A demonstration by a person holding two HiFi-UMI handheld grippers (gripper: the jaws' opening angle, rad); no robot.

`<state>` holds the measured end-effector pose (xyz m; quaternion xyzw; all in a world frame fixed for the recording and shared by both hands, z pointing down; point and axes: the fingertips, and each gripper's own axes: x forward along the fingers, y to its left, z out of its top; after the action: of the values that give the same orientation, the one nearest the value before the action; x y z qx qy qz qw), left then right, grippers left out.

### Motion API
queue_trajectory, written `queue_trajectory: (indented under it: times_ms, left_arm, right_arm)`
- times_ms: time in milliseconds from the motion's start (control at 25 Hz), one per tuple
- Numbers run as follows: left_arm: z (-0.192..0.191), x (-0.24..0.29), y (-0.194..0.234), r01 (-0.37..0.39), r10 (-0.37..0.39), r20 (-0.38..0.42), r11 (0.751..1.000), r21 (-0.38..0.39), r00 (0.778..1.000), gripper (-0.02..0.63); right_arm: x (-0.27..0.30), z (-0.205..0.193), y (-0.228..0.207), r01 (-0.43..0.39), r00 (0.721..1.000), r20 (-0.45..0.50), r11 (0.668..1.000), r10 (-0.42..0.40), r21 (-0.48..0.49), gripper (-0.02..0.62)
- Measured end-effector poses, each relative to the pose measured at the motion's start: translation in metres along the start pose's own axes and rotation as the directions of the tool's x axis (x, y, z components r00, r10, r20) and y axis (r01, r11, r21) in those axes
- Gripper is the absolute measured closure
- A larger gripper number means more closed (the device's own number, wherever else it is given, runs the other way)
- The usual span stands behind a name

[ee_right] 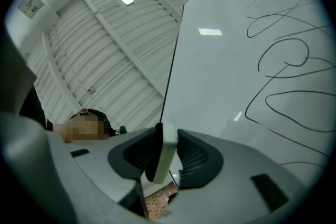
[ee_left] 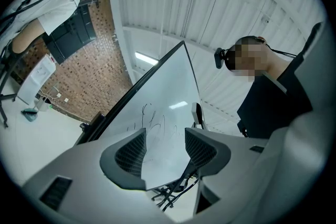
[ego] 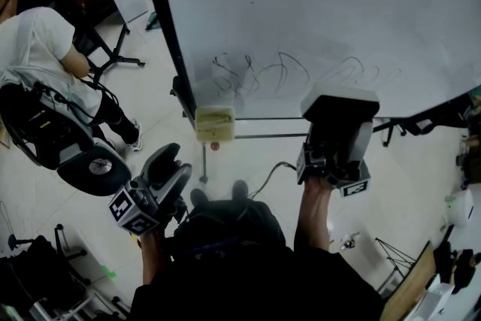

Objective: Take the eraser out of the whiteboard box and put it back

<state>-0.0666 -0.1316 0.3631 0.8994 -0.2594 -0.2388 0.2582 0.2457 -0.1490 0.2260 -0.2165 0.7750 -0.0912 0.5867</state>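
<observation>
The right gripper view shows the right gripper (ee_right: pixel 167 145) tilted steeply upward beside the whiteboard (ee_right: pixel 252 60), its jaws closed narrow on the eraser (ee_right: pixel 163 153). The eraser is a pale slab with a dark felt face and stands on edge between the pads. In the head view this gripper is raised on an outstretched forearm in front of the board's lower edge, below the looping scribbles (ego: pixel 285 73) and well to the right of the cream whiteboard box (ego: pixel 214 124), which hangs at the board's bottom corner. The eraser is therefore out of the box. The left gripper (ego: pixel 167 171) is held lower and nearer the body, pointing roughly level toward the board. In the left gripper view its jaws stand wide apart with only the board seen between them. On the pale floor (ego: pixel 158 98) a cable (ego: pixel 264 178) runs between the two grippers. To the left, well clear of both grippers, a person in a white shirt (ego: pixel 34 49) sits by a black chair (ego: pixel 94 169).
</observation>
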Motion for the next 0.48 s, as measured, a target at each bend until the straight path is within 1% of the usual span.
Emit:
queue_trajectory:
  times_ms: [200, 280, 400, 480]
  left_arm:
    - [-0.002, -0.001, 0.005, -0.004, 0.004, -0.011, 1.0, 0.004, 1.0, 0.38]
    - [-0.002, -0.002, 0.007, -0.007, 0.007, -0.013, 1.0, 0.013, 1.0, 0.38]
    - [-0.005, -0.006, 0.009, -0.01, 0.01, -0.021, 1.0, -0.007, 1.0, 0.38]
    - [-0.004, -0.006, 0.009, -0.011, 0.01, -0.018, 1.0, -0.01, 1.0, 0.38]
  right_arm:
    - [0.006, -0.012, -0.003, 0.022, 0.999, -0.038, 0.999, -0.023, -0.025, 0.442]
    - [0.007, -0.018, -0.003, 0.025, 0.997, -0.066, 0.999, -0.028, -0.046, 0.442]
    - [0.01, -0.031, -0.003, 0.025, 0.992, -0.124, 0.996, -0.036, -0.085, 0.442]
    - [0.012, -0.038, -0.004, 0.024, 0.988, -0.149, 0.995, -0.038, -0.093, 0.442]
